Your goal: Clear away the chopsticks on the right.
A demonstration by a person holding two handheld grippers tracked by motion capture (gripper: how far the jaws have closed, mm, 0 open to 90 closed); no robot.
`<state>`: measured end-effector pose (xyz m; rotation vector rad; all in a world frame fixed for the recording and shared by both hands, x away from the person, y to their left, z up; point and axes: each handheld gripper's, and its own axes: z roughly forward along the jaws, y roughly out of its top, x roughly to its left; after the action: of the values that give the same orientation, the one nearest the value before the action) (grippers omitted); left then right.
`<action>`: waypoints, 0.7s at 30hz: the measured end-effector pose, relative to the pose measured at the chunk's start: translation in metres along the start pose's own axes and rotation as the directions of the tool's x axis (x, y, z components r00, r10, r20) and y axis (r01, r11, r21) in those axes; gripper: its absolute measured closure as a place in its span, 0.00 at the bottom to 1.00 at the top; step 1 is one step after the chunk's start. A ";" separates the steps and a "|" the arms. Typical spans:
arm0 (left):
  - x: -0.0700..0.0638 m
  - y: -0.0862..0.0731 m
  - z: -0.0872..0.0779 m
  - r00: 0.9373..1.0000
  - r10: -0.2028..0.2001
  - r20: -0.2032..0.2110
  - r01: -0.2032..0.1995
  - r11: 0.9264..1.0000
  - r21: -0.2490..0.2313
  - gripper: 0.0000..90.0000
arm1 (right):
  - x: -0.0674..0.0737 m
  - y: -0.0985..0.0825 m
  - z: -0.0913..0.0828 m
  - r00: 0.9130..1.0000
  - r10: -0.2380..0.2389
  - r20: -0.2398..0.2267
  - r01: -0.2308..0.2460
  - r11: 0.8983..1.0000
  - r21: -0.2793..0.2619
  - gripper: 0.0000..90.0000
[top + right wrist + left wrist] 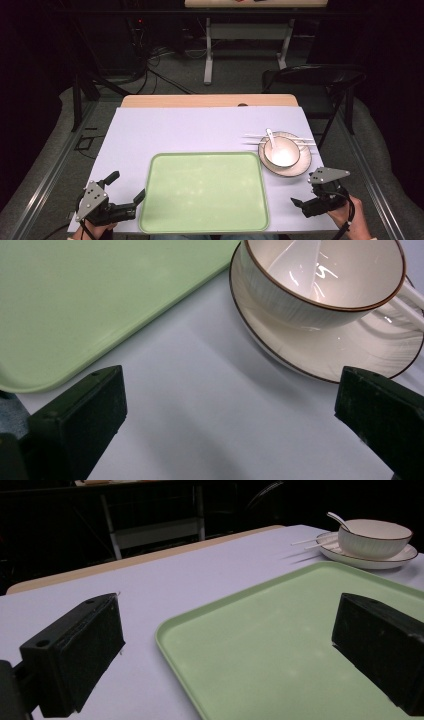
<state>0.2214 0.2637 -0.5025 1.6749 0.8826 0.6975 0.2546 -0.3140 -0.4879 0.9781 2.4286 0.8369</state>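
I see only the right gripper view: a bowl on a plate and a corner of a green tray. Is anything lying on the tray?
Observer: No, the high view shows the green tray bare.
Operator: Where is the left gripper?
Observer: The left gripper is at the tray's near left corner, jaws open, one jaw over the tray.
Operator: What lies behind the bowl?
Observer: White chopsticks lie across the plate.
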 end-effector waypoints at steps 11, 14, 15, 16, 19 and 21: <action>0.000 0.000 0.000 1.000 -0.001 -0.002 0.001 1.000 -0.003 0.00 | -0.024 0.025 0.002 1.000 -0.006 -0.010 0.006 0.999 0.031 0.00; 0.000 0.000 0.000 1.000 -0.002 -0.003 0.002 1.000 -0.008 0.00 | -0.032 0.032 0.002 1.000 -0.008 -0.008 0.008 0.999 0.038 0.00; 0.000 0.000 0.000 1.000 -0.002 -0.004 0.002 1.000 -0.008 0.00 | -0.035 0.035 0.002 1.000 -0.010 -0.007 0.010 0.999 0.039 0.00; 0.000 0.000 0.000 1.000 -0.001 -0.003 0.001 1.000 -0.007 0.00 | -0.038 0.038 0.002 1.000 -0.008 -0.009 0.008 0.999 0.041 0.00; 0.000 0.000 0.000 1.000 -0.001 -0.002 0.001 1.000 -0.004 0.00 | -0.046 0.045 0.002 1.000 -0.006 -0.006 0.007 0.999 0.050 0.00; 0.000 0.000 0.000 1.000 -0.001 -0.002 0.001 1.000 -0.005 0.00 | -0.052 0.051 0.002 1.000 -0.008 -0.007 0.009 0.999 0.053 0.00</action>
<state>0.2213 0.2640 -0.5025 1.6700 0.8824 0.7006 0.3158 -0.3216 -0.4493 0.9852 2.4705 0.7770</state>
